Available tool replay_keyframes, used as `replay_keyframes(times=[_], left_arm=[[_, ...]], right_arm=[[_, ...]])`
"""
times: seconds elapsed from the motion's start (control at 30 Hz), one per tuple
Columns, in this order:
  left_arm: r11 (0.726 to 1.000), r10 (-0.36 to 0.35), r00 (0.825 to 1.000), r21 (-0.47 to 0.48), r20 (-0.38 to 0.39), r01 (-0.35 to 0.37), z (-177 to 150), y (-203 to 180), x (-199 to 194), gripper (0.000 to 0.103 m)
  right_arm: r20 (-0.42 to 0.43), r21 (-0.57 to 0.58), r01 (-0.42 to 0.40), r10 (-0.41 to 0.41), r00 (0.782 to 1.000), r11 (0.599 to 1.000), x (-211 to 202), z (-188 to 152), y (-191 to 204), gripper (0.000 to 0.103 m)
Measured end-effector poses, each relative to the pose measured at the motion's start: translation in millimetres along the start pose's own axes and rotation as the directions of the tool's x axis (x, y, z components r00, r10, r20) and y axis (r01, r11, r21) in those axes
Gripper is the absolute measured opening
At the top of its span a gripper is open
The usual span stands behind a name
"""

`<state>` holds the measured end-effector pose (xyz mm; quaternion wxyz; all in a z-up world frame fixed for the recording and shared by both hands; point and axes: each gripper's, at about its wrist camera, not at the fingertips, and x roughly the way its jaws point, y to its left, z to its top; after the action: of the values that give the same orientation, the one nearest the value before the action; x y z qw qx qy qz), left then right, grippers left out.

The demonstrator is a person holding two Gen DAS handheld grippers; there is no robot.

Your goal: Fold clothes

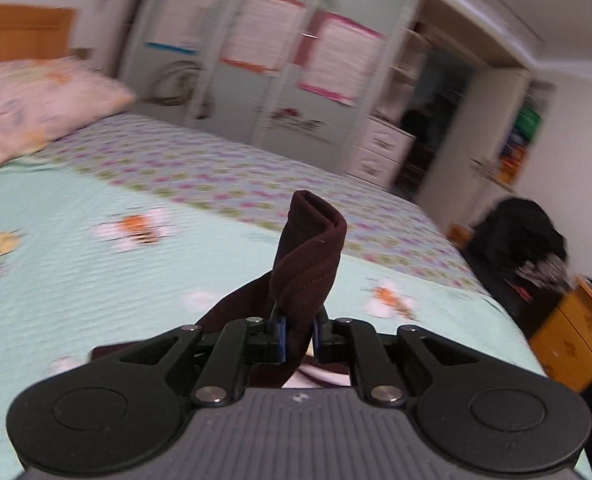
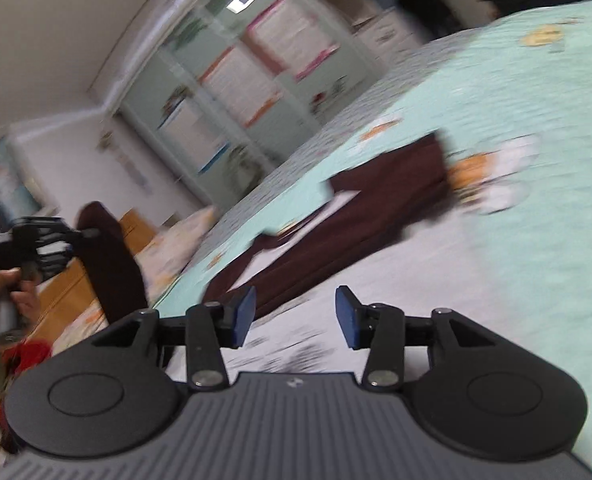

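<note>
A dark maroon garment with white parts lies spread on the mint bedspread. My left gripper is shut on a folded maroon end of it, which sticks up past the blue pads. In the right wrist view that left gripper, held by a hand, lifts the maroon strip off the bed at the far left. My right gripper is open above a white, dark-printed part of the cloth, with nothing between its blue pads.
A floral pillow and wooden headboard lie at the bed's far left. A wardrobe with posters stands behind the bed. A dark clothes heap and a wooden cabinet stand off the bed's right edge.
</note>
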<state>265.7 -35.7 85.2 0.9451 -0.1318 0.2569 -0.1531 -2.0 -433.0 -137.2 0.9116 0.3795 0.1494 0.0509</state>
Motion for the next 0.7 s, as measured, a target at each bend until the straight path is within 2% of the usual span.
replay_keyframes(times=[0.13,0.23,0.27,0.37,0.47,0.57,0.67,0.7], left_arm=[[0.988,-0.066,0.997,0.139,-0.037,0.070,-28,-87,40,0.014],[0.951,-0.056,0.990,0.296,-0.129,0.092,-86,-152,83,0.014],[0.930,-0.040,0.983,0.354,-0.178,0.102,-112,-173,102,0.014],[0.887,0.022,0.956,0.448,-0.291,0.116,-184,-207,137,0.014],[0.844,0.085,0.949,0.528,-0.304,0.094,-234,-214,148,0.015],[0.802,0.101,0.960,0.593,-0.260,0.076,-248,-211,146,0.015],[0.810,0.088,0.963,0.581,-0.255,0.080,-242,-207,142,0.015],[0.822,0.078,0.967,0.565,-0.240,0.074,-233,-206,141,0.015]], right_arm=[[0.032,0.137,-0.033,0.029,0.999,0.990,-2,2,-36,0.048],[0.033,0.198,-0.073,0.068,0.997,0.977,2,-3,-48,0.048],[0.040,0.203,-0.093,0.086,0.995,0.975,1,-4,-50,0.048],[0.050,0.217,-0.132,0.124,0.991,0.967,0,-5,-54,0.048],[0.061,0.235,-0.159,0.149,0.987,0.959,-1,-5,-59,0.049],[0.069,0.246,-0.179,0.167,0.984,0.953,-2,-5,-63,0.050],[0.078,0.258,-0.197,0.182,0.980,0.946,-2,-5,-66,0.052],[0.080,0.261,-0.201,0.186,0.979,0.944,-2,-5,-67,0.052]])
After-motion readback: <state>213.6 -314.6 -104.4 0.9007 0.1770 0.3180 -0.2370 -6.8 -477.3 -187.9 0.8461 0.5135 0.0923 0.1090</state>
